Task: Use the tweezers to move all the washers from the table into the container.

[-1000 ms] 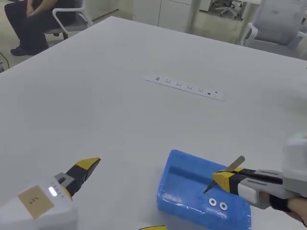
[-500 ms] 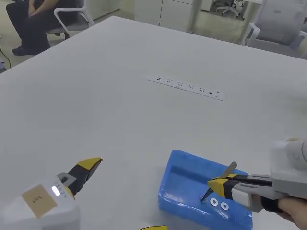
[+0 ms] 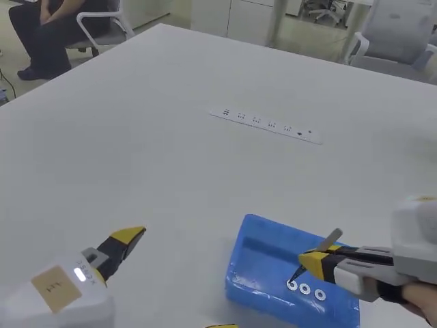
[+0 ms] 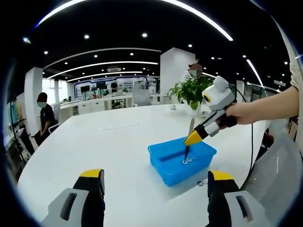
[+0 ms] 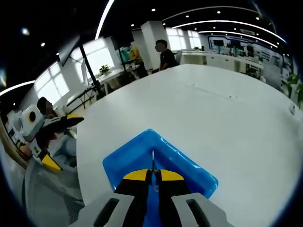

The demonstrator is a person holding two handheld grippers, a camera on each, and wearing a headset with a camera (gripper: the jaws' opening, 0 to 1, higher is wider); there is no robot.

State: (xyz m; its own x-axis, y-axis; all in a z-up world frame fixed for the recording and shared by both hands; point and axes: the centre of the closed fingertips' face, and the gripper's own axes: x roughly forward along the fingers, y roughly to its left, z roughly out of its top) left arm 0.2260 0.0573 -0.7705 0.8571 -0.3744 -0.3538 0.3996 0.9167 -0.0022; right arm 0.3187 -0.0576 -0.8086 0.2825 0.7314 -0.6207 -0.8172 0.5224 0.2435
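**Washer drop at the blue container**

Head view: at about 4 o'clock the right gripper (image 3: 313, 263) is clamped tight on the tweezers (image 3: 296, 272), whose points dip into the blue container (image 3: 263, 236). Three washers (image 3: 305, 290) lie in a row on its floor. The one nearest the points seems to touch them, and I cannot tell whether it is pinched or already free. The white counter (image 3: 171, 157) runs off toward 12 o'clock.

Left gripper view: the left gripper (image 4: 156, 175) has its jaws spread wide with nothing between them, one at 7 o'clock and one at 5. Just beside the container's near corner, at about 5 o'clock, a few small pale rings sit on the counter. I take them for stray washers (image 4: 202, 182) yet to be fetched.

Right gripper view: the jaws meet at 6 o'clock around the thin tweezers, which point down into the container.

To do this well, I'd hold the points low over the floor so a freed washer settles flat rather than bouncing out. Then I'd lift them straight up, clear of the rim. The container looks light, so a knock on its wall might slide it.
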